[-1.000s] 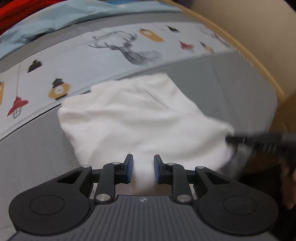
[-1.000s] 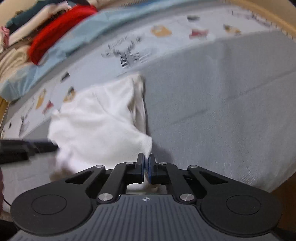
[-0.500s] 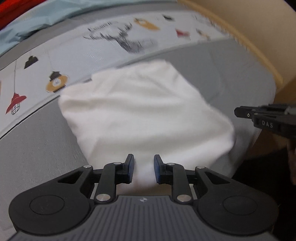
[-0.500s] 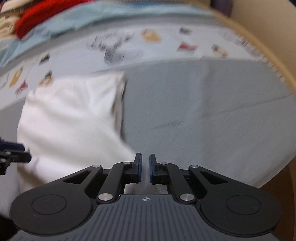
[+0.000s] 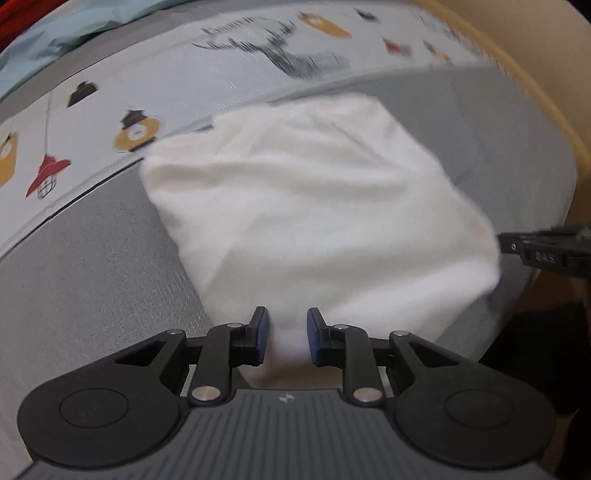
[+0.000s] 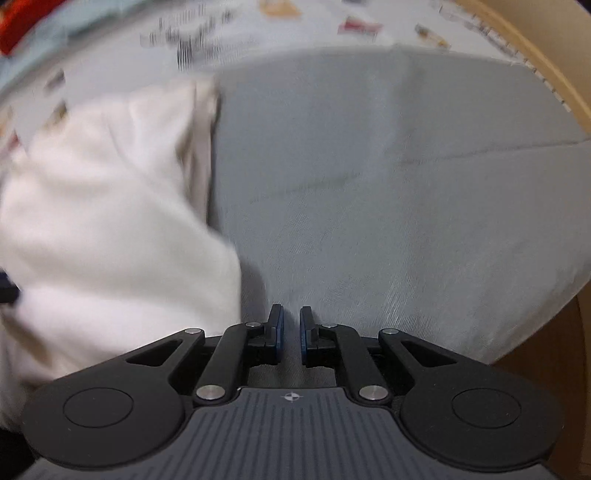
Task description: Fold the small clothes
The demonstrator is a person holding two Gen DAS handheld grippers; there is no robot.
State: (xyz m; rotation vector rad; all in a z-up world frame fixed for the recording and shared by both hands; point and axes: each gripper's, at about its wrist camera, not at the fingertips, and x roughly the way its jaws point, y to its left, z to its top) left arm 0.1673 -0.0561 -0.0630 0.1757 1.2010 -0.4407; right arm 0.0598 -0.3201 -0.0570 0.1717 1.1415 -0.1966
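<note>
A folded white garment (image 5: 314, 206) lies on the grey bed sheet (image 5: 92, 266). My left gripper (image 5: 284, 325) is open, with the garment's near edge lying between its blue pads. My right gripper (image 6: 289, 325) is open by a small gap and empty, to the right of the garment (image 6: 110, 206), over bare sheet. The right gripper also shows in the left wrist view (image 5: 546, 251), just off the garment's right corner.
A patterned sheet with lanterns and a deer print (image 5: 280, 55) covers the far bed. A light blue cloth (image 5: 74, 33) lies behind it. The wooden bed rim (image 6: 535, 66) curves along the right. The bed edge drops off at the lower right.
My right gripper let go of the garment's corner, opened a little, and swung right away from it. My left gripper stayed open at the near edge.
</note>
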